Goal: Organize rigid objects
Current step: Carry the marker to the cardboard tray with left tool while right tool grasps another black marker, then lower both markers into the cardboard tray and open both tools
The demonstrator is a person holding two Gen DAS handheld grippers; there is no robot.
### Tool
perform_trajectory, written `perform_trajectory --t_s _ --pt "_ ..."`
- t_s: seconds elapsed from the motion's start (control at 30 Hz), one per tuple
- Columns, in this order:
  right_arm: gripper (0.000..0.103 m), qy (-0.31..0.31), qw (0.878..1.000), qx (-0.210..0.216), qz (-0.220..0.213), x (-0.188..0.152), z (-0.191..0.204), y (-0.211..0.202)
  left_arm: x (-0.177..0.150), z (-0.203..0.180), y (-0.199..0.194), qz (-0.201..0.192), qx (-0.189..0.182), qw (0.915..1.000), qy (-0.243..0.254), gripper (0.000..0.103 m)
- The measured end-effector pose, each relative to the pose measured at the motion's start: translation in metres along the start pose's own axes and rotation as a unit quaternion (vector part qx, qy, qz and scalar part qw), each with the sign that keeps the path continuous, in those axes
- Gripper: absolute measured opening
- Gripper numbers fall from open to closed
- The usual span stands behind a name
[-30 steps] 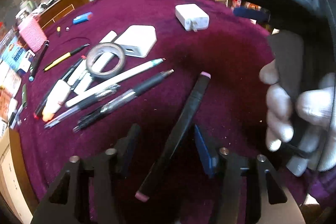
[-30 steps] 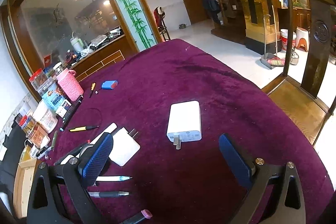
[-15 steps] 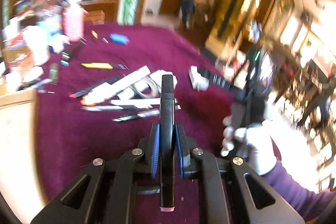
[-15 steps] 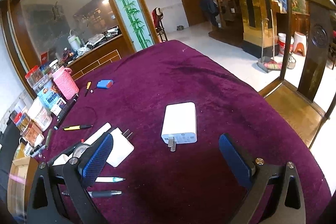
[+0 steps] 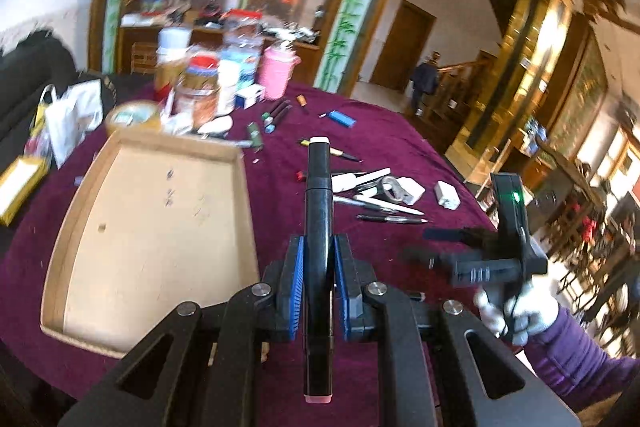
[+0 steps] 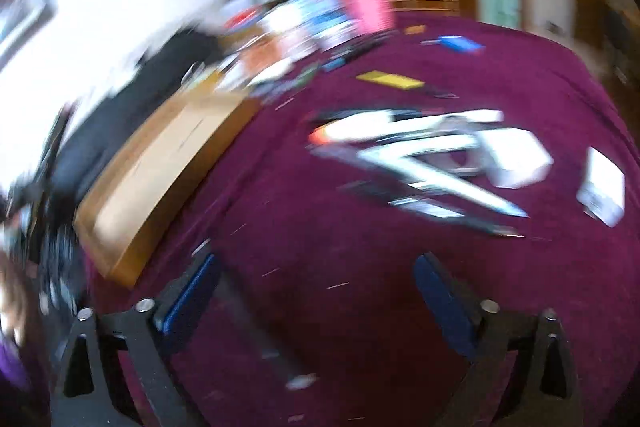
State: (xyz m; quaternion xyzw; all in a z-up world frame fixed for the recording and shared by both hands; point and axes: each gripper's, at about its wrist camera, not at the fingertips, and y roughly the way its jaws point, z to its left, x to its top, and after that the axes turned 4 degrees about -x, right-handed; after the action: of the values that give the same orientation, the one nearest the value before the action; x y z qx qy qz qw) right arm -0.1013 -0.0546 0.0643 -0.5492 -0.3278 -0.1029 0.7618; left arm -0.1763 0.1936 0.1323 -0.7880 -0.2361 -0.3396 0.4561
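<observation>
My left gripper (image 5: 318,259) is shut on a black marker (image 5: 318,211) with pink ends and holds it above the purple tablecloth, just right of a shallow cardboard tray (image 5: 152,227). My right gripper (image 6: 316,291) is open and empty; its view is badly blurred. It also shows in the left wrist view (image 5: 440,247), held in a white-gloved hand. A pile of pens, a tape roll and white chargers (image 5: 384,191) lies on the cloth beyond the marker, and shows blurred in the right wrist view (image 6: 432,155).
Jars, a pink cup (image 5: 276,73) and boxes crowd the far left of the table. A blue lighter (image 5: 342,117) and small markers lie behind the pile. The cardboard tray (image 6: 160,171) sits left of the right gripper.
My left gripper shut on the black marker, lifted it and swung left toward the cardboard tray. My right gripper, open throughout, turned left, away from the white charger.
</observation>
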Motion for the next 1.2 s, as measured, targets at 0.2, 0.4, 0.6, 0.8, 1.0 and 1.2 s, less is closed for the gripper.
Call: perform_trajectory --t_s 0.2,0.4,0.6,0.8,1.0,1.2 --pt "0.056 -0.094 0.992 0.006 0.080 -0.015 0.056 0.048 -0.006 0.018 -0.002 -0.004 -0.003 0.9998 -0.021 0.014" --pt "0.018 -0.131 0.988 -0.049 0.070 -0.019 0.082 0.061 -0.011 0.034 -0.005 -0.009 0.007 0.9989 -0.045 0.014" --pt "0.016 -0.089 0.994 -0.025 0.059 -0.017 0.078 0.045 -0.009 0.040 0.001 -0.008 0.015 0.9987 -0.048 0.014" --pt "0.016 -0.007 0.997 0.064 0.031 0.018 0.077 0.028 0.007 0.060 0.007 -0.005 0.035 0.9979 -0.054 0.014" --pt "0.016 0.073 0.984 0.159 0.027 0.071 0.096 0.041 0.039 0.092 0.034 0.022 0.046 0.9956 -0.078 0.014" --pt "0.017 0.125 0.981 0.141 0.044 0.113 0.120 0.102 0.062 0.126 0.082 0.057 0.046 0.9894 -0.126 0.014"
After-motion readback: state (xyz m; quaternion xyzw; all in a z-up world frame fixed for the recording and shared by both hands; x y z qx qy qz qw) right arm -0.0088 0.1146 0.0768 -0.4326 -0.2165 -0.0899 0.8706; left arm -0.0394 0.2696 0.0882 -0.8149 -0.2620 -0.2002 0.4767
